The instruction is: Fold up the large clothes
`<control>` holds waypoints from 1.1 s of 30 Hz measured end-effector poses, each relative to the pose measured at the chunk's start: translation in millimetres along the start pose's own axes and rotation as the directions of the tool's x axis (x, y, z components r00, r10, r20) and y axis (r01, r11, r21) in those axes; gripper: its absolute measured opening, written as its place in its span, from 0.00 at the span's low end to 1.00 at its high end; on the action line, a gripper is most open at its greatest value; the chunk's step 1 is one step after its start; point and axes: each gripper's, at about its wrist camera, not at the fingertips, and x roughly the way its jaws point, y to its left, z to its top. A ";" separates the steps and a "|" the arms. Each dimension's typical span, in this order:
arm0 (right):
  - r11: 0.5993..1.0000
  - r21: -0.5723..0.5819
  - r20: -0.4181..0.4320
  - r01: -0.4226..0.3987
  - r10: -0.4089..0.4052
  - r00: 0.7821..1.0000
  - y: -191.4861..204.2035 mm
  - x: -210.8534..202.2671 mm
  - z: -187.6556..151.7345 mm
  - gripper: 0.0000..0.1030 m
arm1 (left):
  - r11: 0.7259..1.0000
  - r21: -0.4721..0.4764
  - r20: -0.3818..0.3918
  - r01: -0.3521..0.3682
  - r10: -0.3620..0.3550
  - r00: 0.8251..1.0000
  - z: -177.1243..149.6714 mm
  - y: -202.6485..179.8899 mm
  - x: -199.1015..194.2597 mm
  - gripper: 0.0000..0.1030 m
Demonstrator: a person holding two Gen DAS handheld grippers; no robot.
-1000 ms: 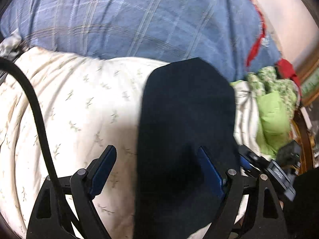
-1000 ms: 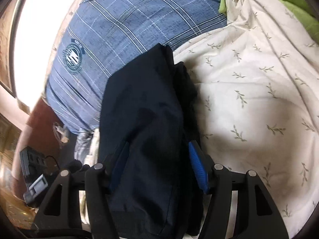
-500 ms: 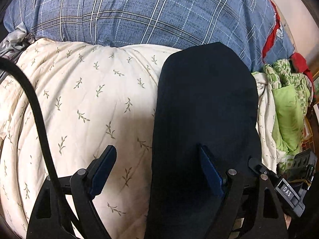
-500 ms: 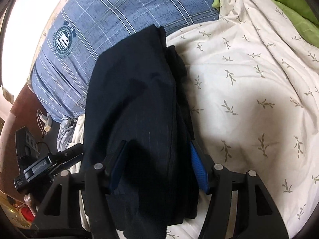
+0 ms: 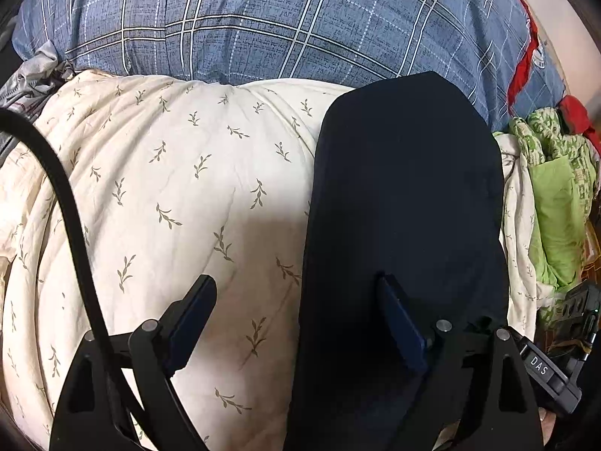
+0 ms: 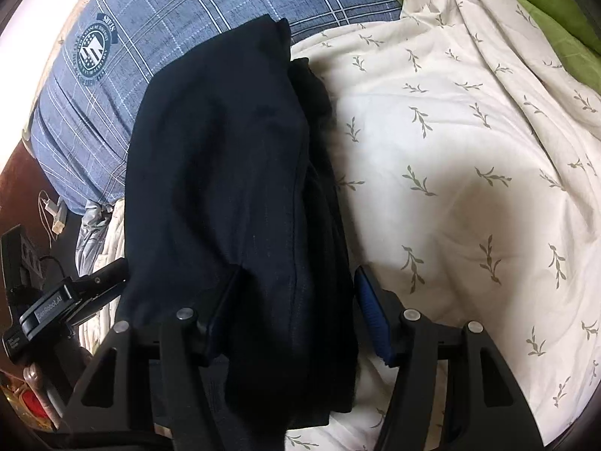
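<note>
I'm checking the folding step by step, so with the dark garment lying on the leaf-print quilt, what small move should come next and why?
Probably lift the left gripper clear. Its fingers have just been opening and stand wide, one over the quilt, one over the dark garment, which already lies in a folded strip. The right gripper straddles its other end.

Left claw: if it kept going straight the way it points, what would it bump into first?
Probably the cream leaf-print quilt, with the folded dark navy garment under its right finger; the left claw stands open.
</note>
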 end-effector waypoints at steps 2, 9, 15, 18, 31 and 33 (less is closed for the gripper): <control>1.000 0.001 -0.006 0.001 -0.001 1.000 -1.6 2.9 -0.9 0.61 | 1.000 0.000 -0.003 -0.007 0.007 1.000 -0.7 0.6 2.4 0.86; 1.000 0.020 -0.019 -0.015 0.015 1.000 -4.5 5.5 0.5 0.61 | 1.000 0.000 -0.007 -0.005 0.005 1.000 0.2 2.1 3.8 0.87; 0.997 0.013 0.089 -0.071 0.069 0.994 -1.8 -24.8 4.2 0.63 | 0.994 -0.064 0.009 0.089 -0.089 0.996 10.7 14.1 -11.0 0.85; 0.991 0.006 0.116 -0.135 0.133 0.984 1.1 -36.1 13.4 0.68 | 0.990 -0.078 0.016 0.118 -0.117 0.993 18.9 16.8 -17.1 0.85; 0.983 -0.004 0.051 -0.186 0.186 0.981 27.9 -0.6 141.1 0.70 | 0.975 -0.068 -0.035 0.213 -0.215 0.976 116.7 -25.7 18.3 0.86; 0.983 -0.012 0.027 -0.185 0.186 0.982 26.1 14.6 156.0 0.70 | 0.985 -0.045 -0.061 0.165 -0.168 0.984 130.3 -34.6 36.6 0.86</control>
